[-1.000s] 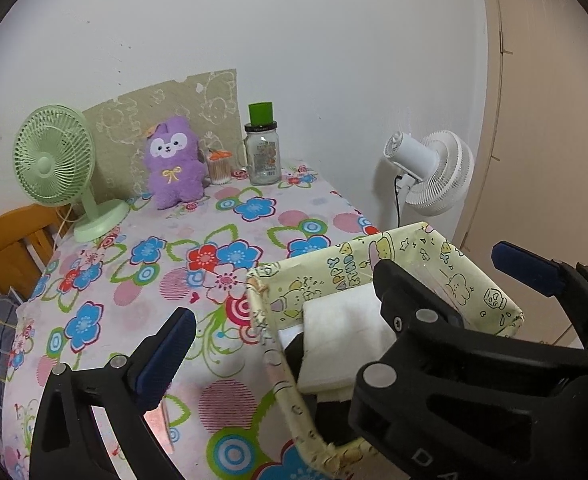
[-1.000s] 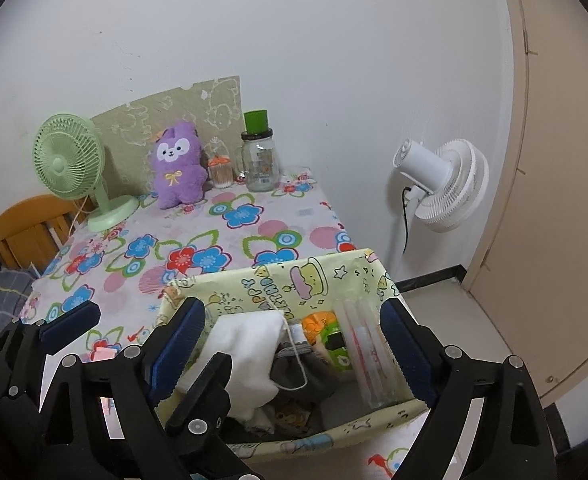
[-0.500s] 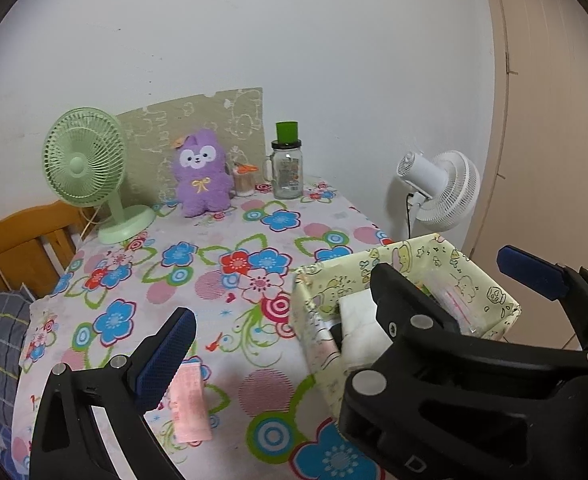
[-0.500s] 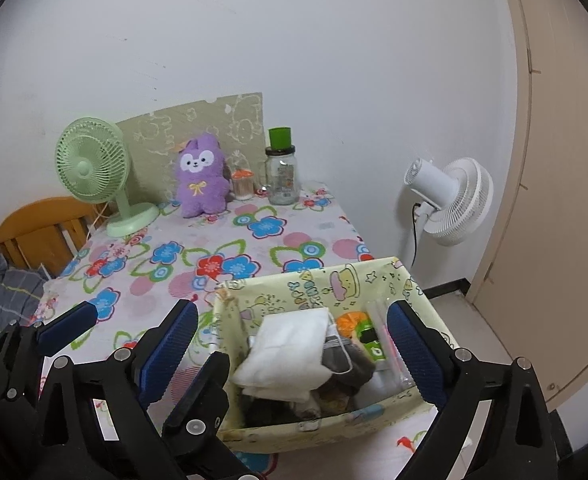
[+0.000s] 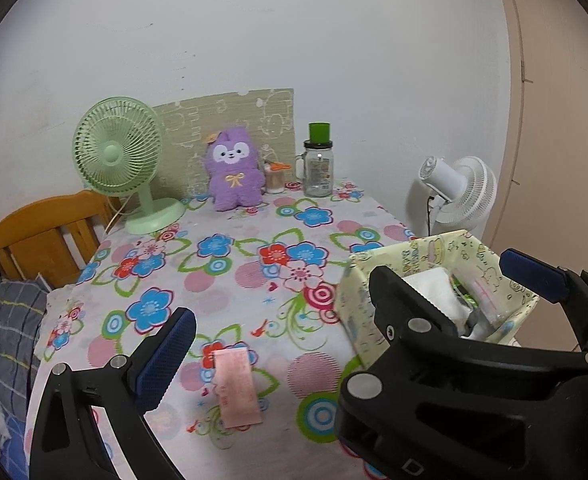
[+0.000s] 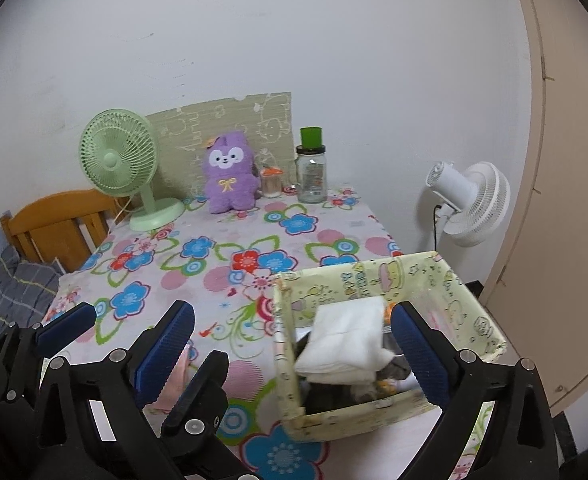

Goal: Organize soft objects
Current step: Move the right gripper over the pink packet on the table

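**Both grippers empty, plush not yet picked up**

Left wrist view: the left gripper [image 5: 346, 320] has its fingers spread wide, holding nothing, above the floral tablecloth [image 5: 233, 256]. The purple plush [image 5: 235, 176] sits upright at the far edge by the wall, between the green fan [image 5: 123, 164] and the jar [image 5: 318, 168], well apart from the grippers.

Right wrist view: the right gripper [image 6: 294, 348] is spread too, empty, straddling the near-left part of the yellow fabric box [image 6: 378, 280], where a white folded cloth [image 6: 346, 340] already lies on top. Looks like we're between items; I'd guess the next move is reaching across for the plush.

A home bedroom: floral tablecloth [image 5: 253, 248], plush toy [image 5: 234, 176] (purple), desk fan [image 5: 119, 156].
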`<action>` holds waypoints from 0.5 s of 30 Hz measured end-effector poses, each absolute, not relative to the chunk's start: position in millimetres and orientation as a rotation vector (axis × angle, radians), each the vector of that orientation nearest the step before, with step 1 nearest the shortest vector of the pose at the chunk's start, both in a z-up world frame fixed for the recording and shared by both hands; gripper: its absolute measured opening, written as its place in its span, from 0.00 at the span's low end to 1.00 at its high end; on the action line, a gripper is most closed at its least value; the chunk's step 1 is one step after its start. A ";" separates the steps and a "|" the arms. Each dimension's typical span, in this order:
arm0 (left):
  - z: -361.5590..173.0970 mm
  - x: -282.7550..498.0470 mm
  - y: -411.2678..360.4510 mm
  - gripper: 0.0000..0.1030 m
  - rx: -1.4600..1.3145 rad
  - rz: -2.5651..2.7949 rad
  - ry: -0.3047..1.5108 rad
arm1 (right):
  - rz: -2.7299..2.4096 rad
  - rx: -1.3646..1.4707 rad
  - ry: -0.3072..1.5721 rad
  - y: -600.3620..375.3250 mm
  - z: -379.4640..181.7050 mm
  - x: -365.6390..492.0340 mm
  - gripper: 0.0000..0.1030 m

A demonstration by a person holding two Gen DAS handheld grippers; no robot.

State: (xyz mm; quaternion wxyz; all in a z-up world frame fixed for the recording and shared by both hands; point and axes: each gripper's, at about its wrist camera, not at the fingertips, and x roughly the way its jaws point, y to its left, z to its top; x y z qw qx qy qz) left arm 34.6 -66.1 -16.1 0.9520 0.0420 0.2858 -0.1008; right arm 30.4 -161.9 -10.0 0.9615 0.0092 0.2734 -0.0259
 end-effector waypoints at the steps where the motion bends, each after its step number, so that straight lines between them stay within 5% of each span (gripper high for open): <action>1: -16.4 34.4 -62.4 1.00 0.085 -0.200 0.581 | -0.050 0.018 0.554 -159.1 -10.0 30.2 0.97; 15: -27.7 37.9 -24.9 1.00 0.080 -0.155 0.595 | -0.004 0.012 0.569 -119.6 -23.1 36.8 0.98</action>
